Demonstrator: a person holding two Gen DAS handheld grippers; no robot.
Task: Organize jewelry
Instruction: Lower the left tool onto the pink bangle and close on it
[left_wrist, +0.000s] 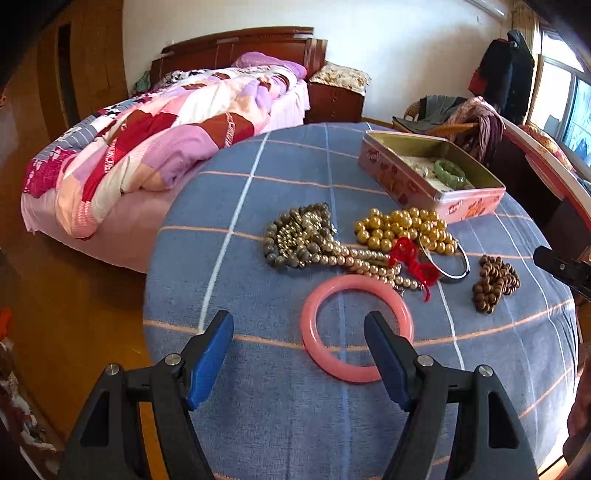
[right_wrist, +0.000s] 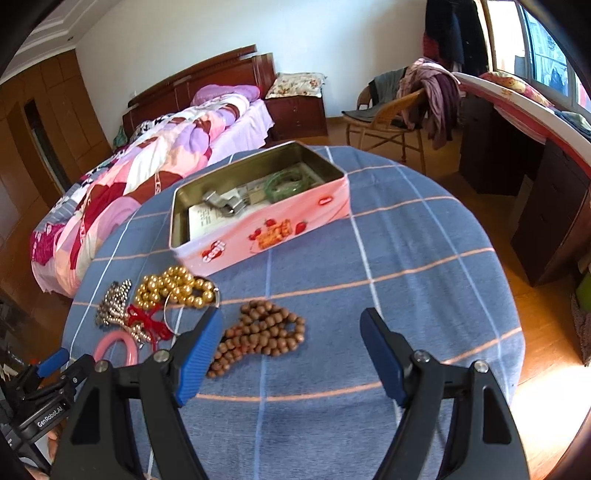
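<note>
A pink bangle (left_wrist: 314, 343) lies on the blue checked tablecloth (left_wrist: 258, 206) just in front of my open left gripper (left_wrist: 299, 325); its right finger stands over the ring's near right side. Behind it lie grey and pearl bead strands (left_wrist: 306, 236), gold beads (left_wrist: 402, 229), a red cord (left_wrist: 413, 262), a silver bangle (left_wrist: 454, 266) and brown wooden beads (left_wrist: 493, 282). My right gripper (right_wrist: 291, 321) is open and empty, above the wooden beads (right_wrist: 258, 332). The open pink tin (right_wrist: 266, 229) holds a green bracelet (right_wrist: 286, 184).
The round table stands in a bedroom. A bed with a patchwork quilt (left_wrist: 147, 140) is at the left, a wicker chair with clothes (right_wrist: 406, 107) behind the table, a dark desk (right_wrist: 535, 192) at the right. The left gripper's body (right_wrist: 44, 384) shows at the lower left.
</note>
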